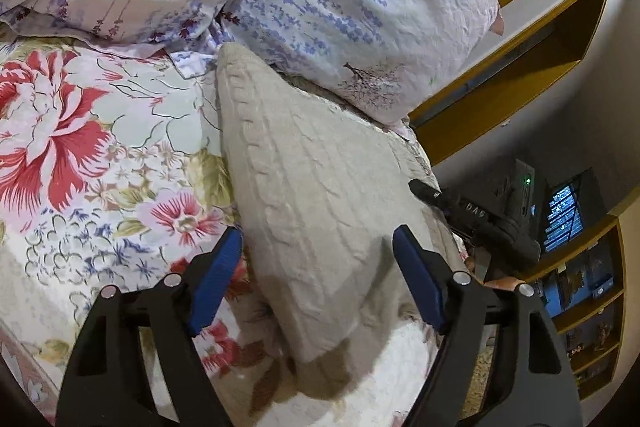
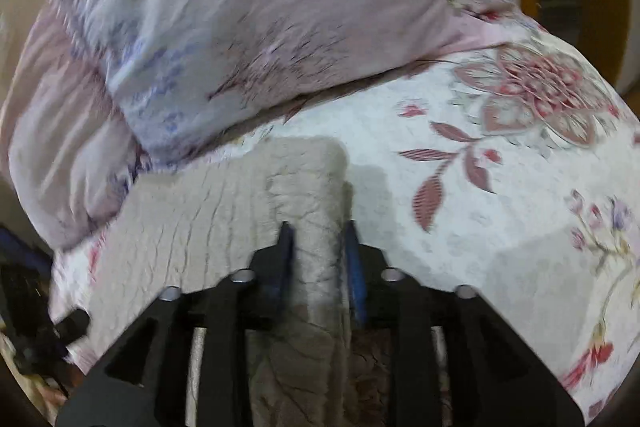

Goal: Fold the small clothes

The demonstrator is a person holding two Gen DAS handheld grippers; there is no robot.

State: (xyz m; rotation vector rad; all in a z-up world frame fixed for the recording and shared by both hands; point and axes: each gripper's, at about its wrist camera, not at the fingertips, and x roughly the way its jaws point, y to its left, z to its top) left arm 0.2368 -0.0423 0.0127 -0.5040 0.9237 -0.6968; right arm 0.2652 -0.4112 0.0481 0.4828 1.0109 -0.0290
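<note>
Lying on one floral bedsheet [image 1: 100,155], one beige sweater [image 1: 320,187] is pinched by the right gripper [image 2: 316,239]; left gripper [image 1: 318,255] gapes, empty.

The sweater [image 1: 320,195] is lying on the bed [image 1: 100,147], reaching between the left fingers [image 1: 224,267], with the pillow [image 1: 340,7] sitting beyond it

The sweater [image 1: 304,187] is beige cable-knit. At nine o'clock, the bedsheet [image 1: 80,147] shows red and pink flowers; at twelve, the pillow [image 1: 360,7] carries lavender-blue sprigs.
</note>
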